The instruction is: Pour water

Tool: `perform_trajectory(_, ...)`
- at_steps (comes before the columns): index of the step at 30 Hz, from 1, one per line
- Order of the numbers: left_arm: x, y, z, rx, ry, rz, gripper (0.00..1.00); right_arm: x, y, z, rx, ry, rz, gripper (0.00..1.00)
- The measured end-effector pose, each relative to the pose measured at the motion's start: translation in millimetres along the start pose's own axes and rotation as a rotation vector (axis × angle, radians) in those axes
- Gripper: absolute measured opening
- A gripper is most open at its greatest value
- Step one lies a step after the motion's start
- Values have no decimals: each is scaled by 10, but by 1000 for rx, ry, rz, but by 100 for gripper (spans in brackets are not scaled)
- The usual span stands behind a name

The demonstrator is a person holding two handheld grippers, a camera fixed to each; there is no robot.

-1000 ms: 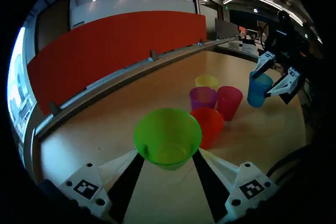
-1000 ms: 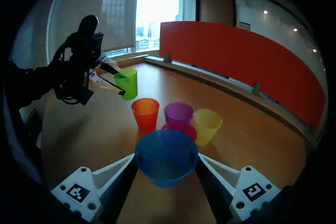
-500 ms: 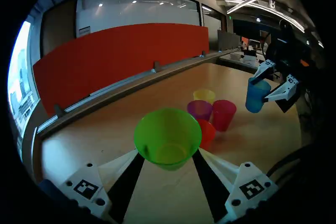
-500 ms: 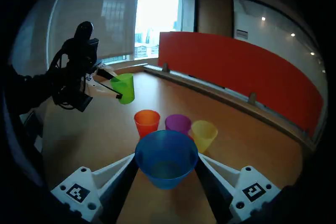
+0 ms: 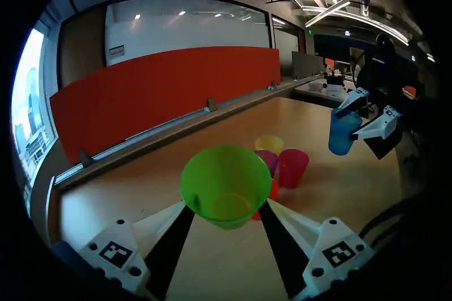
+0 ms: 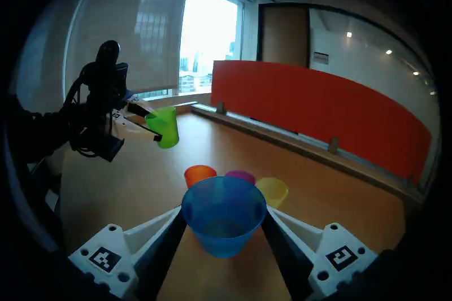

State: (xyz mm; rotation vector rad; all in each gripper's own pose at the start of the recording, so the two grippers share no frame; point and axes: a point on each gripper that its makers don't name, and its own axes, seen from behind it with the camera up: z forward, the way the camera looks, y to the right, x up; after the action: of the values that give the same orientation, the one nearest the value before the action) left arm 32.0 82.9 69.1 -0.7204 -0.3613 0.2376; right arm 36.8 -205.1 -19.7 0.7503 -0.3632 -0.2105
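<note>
- Rising, the left gripper (image 5: 226, 209) and right gripper (image 6: 224, 219) are leaving the cluster of cups (image 5: 292, 166) lower beyond their fingers.
- Left fingers are pressing both sides of the upright green cup (image 5: 226, 185).
- Right fingers are gripping the blue cup (image 6: 224, 213) likewise.
- Beneath, the table (image 5: 350, 188) is carrying the cluster.

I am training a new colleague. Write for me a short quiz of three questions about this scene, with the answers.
1. True or false: the left tool holds the green cup above the table.
2. Which cup does the right tool grip? A) red B) the blue cup C) yellow
3. In the right gripper view, which cup stands between the orange cup and the yellow cup?
Key: 1 true; 2 B; 3 the purple cup.
</note>
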Motion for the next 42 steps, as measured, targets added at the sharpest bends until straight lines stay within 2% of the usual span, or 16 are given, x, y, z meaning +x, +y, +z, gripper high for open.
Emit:
perform_trajectory(17, 185, 49, -134, 3, 79, -29, 79, 188, -13, -78, -11, 62, 8, 90)
perform_trajectory(26, 253, 85, -159, -12, 112, -54, 79, 266, -26, -88, -13, 76, 4, 90)
perform_trajectory(42, 331, 108, -197, -8, 152, -60, 79, 331, -24, -126, -13, 92, -8, 90)
